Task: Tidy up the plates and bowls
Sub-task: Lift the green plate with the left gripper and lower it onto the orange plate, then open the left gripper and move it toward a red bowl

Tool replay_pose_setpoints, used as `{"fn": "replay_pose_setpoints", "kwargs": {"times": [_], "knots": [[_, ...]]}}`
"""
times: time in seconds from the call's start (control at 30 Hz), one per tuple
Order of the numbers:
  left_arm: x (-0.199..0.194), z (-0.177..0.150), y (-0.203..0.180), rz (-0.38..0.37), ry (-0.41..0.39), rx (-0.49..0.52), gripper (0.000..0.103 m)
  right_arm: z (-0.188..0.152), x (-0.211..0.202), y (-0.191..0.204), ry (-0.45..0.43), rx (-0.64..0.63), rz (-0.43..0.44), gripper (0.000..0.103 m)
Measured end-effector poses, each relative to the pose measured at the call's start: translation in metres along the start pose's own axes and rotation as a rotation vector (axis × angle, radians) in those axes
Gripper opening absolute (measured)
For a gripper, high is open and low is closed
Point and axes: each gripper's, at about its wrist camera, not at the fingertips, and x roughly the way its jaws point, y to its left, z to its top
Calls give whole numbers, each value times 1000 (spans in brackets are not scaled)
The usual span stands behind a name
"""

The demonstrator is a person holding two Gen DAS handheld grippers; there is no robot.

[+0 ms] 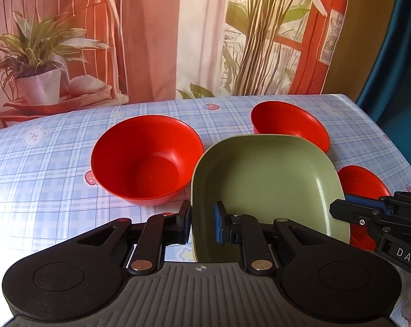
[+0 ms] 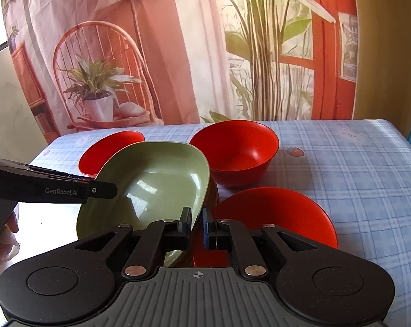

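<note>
We take the green plate (image 1: pixel 270 179) as landmark: a squarish dish held tilted above the checked tablecloth (image 1: pixel 41 169), gripped at two opposite rims. The left gripper (image 1: pixel 202 223) is clamped on its near-left rim, one pad outside, one inside. The right gripper (image 2: pixel 197 226) pinches the opposite rim, though its jaws show a narrow gap, so we cannot tell how firmly it bites. Around the plate stand three red bowls: one bowl (image 1: pixel 146 160) to its left, a second (image 1: pixel 290 125) behind it, a third (image 1: pixel 366 188) partly beneath its right edge. Nothing is stacked yet; we judge the task barely begun, with every bowl still to gather. Both grippers slope downward toward the table, and a hand (image 2: pixel 0 242) shows behind the left one.
</note>
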Motion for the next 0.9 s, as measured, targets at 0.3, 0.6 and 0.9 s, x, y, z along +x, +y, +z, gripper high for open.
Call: {"fn": "replay_pose_setpoints", "kwargs": {"times": [0.3, 0.6, 0.9], "knots": [[-15, 0, -1, -5, -31, -9, 36, 1, -8, 1, -7, -2, -11, 16], [-45, -4, -9, -2, -80, -9, 44, 4, -29, 6, -36, -30, -30, 16], [-80, -15, -21, -21, -129, 29, 70, 8, -61, 13, -80, -59, -31, 49]]}}
